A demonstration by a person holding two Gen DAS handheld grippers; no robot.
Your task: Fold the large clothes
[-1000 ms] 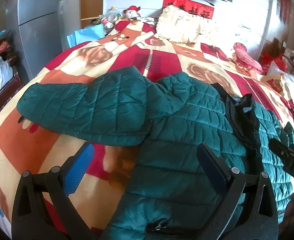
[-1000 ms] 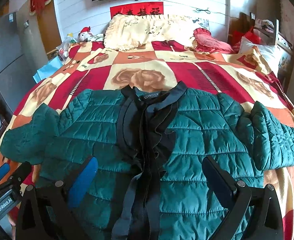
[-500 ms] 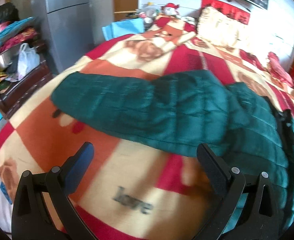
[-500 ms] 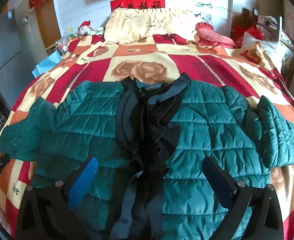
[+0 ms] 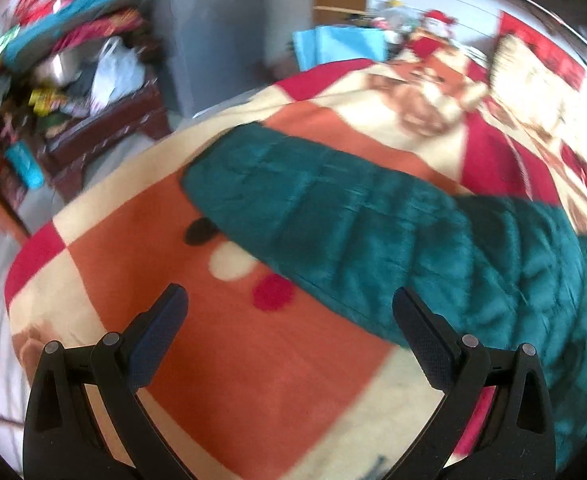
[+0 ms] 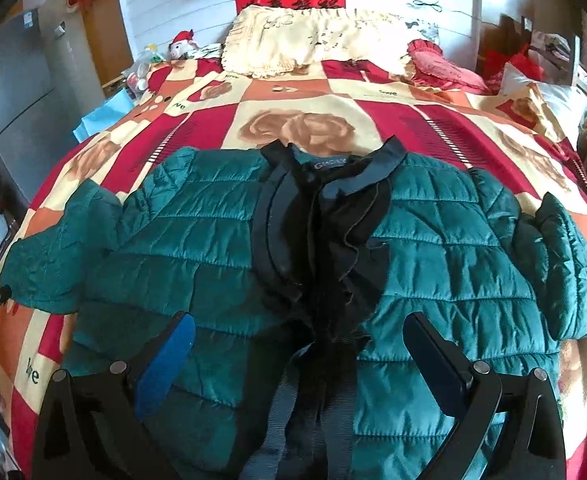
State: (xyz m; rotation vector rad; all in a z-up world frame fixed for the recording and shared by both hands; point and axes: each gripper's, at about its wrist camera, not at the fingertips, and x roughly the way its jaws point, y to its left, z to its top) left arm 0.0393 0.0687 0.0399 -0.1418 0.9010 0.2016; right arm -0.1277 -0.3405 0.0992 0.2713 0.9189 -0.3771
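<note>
Green jacket (image 6: 221, 248) on a "love"-printed blanket (image 6: 317, 96); both grippers (image 5: 289, 312) (image 6: 297, 340) gape empty.

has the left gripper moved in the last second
Yes. The left gripper swung left, off the green jacket's body toward its sleeve; the grey cabinet shifted toward centre frame.

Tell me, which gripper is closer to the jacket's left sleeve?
Left. The left gripper hangs open just before the sleeve; the right gripper hangs open over the jacket's middle.
</note>
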